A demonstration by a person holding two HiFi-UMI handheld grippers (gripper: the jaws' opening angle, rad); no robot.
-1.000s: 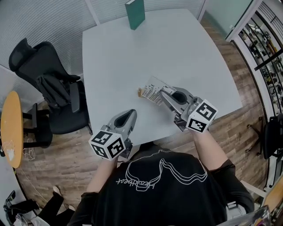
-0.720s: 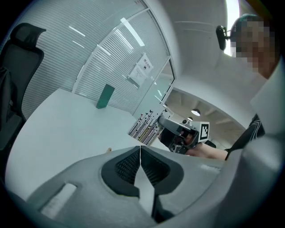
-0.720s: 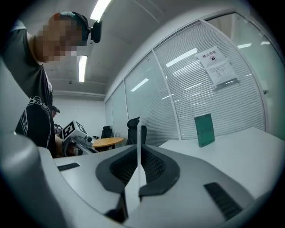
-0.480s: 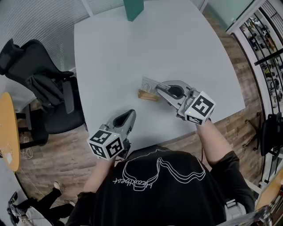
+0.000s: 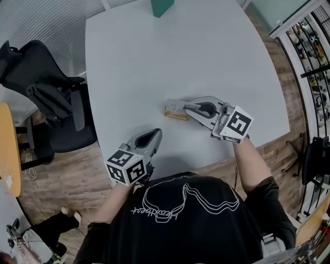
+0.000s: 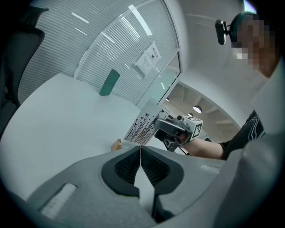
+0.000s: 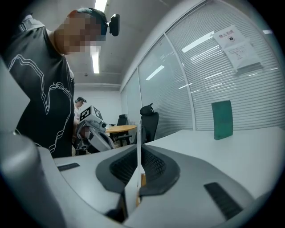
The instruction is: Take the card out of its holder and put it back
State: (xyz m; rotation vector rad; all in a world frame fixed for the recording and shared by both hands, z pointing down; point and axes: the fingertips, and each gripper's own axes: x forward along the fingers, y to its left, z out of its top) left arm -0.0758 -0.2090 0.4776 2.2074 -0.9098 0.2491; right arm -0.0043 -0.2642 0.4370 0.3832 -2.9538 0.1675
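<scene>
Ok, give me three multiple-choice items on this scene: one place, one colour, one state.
1. The green book stands: A) at the table's far end B) on the chair C) at the near edge.
2. The holder is: A) blue B) tan wood C) black.
3. The right tongs are: A) wide open B) shut on nothing C) shut on the card.
A, it stands far across the table; B, its block is tan; C, the card's edge sits pinched between them.

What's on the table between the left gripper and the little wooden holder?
Nothing. In the head view, only bare white table lies between the left gripper and the wooden holder.
</scene>
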